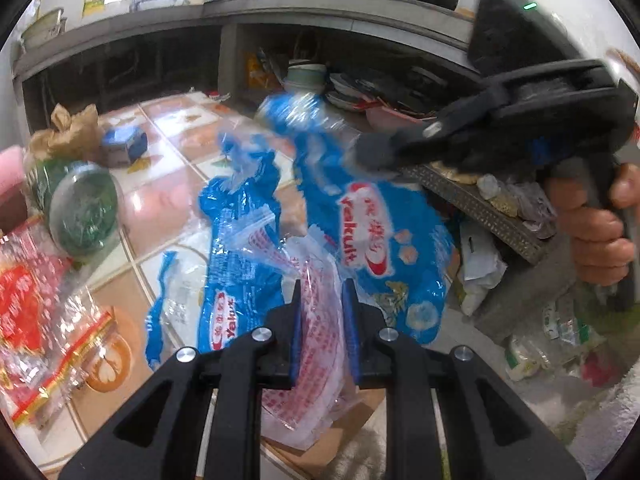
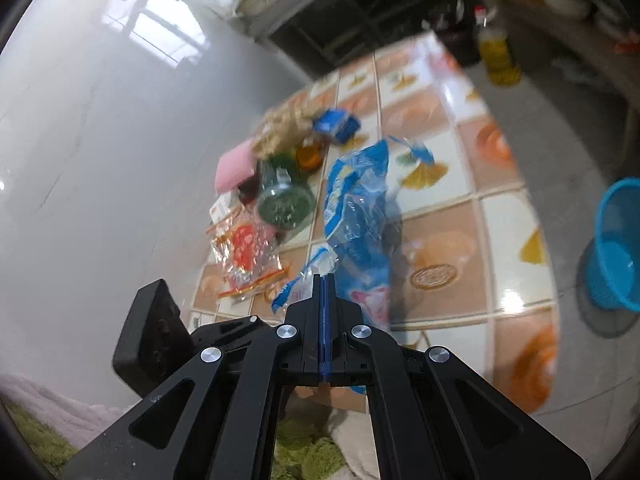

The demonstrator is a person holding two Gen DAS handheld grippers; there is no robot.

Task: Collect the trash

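My left gripper (image 1: 320, 294) is shut on a clear plastic wrapper with red print (image 1: 312, 360), which hangs between its blue pads. In the same view my right gripper (image 1: 372, 154) comes in from the upper right, a hand (image 1: 596, 236) on its handle, pinching the top of a blue Yakult bag (image 1: 372, 236) that droops over the tiled table (image 1: 168, 216). In the right wrist view the right gripper (image 2: 325, 278) has its jaws pressed together on the thin edge of the blue Yakult bag (image 2: 356, 208). The left gripper's black body (image 2: 152, 340) shows at lower left.
A green lidded jar (image 2: 284, 200), red-and-clear packaging (image 2: 248, 256), a brown paper bag (image 2: 280, 128), a small blue box (image 2: 336, 124) and a pink sponge (image 2: 232, 168) crowd the table by the white wall. A blue basket (image 2: 620, 240) stands on the floor, right. A yellow oil bottle (image 2: 498, 56) stands beyond.
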